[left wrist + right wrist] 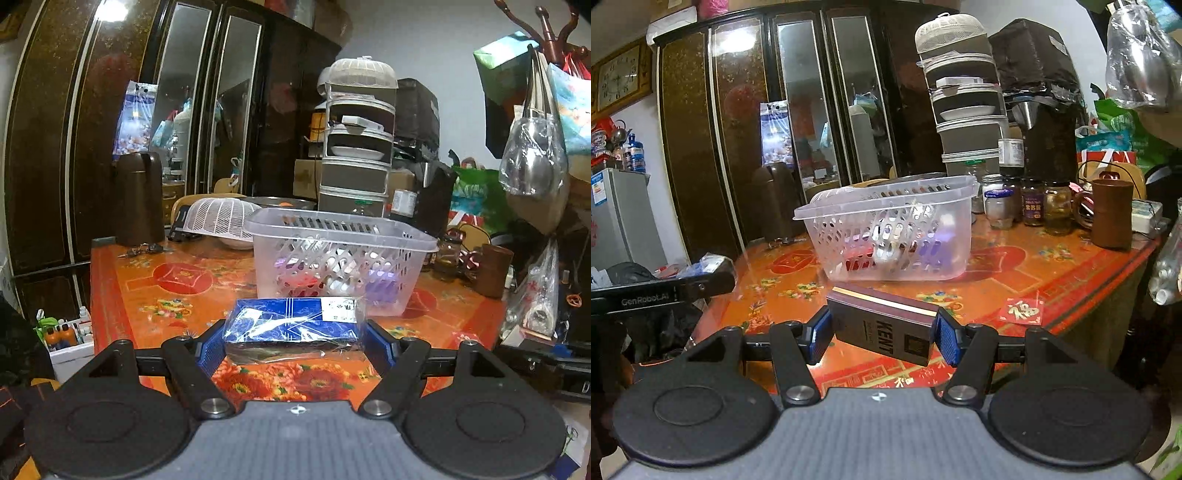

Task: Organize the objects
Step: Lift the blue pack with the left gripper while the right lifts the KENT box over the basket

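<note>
My left gripper (295, 341) is shut on a blue cellophane-wrapped pack (295, 326), held above the table in front of a clear plastic basket (340, 254). My right gripper (881, 334) is shut on a dark KENT pack (882, 325), held above the table just before the same basket (886, 232). The basket holds several small items, blurred through its slotted walls. The left gripper (701, 284) with its blue pack also shows at the left edge of the right wrist view.
The orange floral table (177, 295) carries a white colander (218, 218), a brown thermos (138, 199), jars (1030, 206), a brown mug (1112, 214), a red envelope (1021, 312) and a tiered food cover stack (356, 147). Bags hang at right.
</note>
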`<state>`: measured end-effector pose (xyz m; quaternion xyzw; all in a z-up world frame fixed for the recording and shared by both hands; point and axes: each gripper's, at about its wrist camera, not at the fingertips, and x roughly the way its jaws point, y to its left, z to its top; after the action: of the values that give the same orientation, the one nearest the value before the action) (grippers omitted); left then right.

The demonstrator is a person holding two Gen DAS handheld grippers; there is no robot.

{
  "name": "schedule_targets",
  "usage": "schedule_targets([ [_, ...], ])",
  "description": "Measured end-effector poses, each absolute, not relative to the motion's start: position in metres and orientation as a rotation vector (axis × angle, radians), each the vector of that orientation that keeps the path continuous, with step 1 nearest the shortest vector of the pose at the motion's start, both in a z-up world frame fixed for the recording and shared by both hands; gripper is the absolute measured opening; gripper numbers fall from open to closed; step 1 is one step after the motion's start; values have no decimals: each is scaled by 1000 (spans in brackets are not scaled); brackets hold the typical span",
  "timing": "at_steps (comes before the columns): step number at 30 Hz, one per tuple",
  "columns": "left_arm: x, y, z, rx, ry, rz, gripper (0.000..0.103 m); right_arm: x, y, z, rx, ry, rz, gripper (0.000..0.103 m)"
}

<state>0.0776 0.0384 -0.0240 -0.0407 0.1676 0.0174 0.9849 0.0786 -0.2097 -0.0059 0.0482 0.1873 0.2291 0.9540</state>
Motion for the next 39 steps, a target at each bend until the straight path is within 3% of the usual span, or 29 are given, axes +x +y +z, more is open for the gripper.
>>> schedule_targets([
  [21, 106, 49, 6, -78, 337, 13, 79, 119, -211, 18, -3, 392, 457, 61],
  [39, 143, 45, 66, -61, 298, -29, 79, 167, -217, 69, 30, 413, 523, 61],
])
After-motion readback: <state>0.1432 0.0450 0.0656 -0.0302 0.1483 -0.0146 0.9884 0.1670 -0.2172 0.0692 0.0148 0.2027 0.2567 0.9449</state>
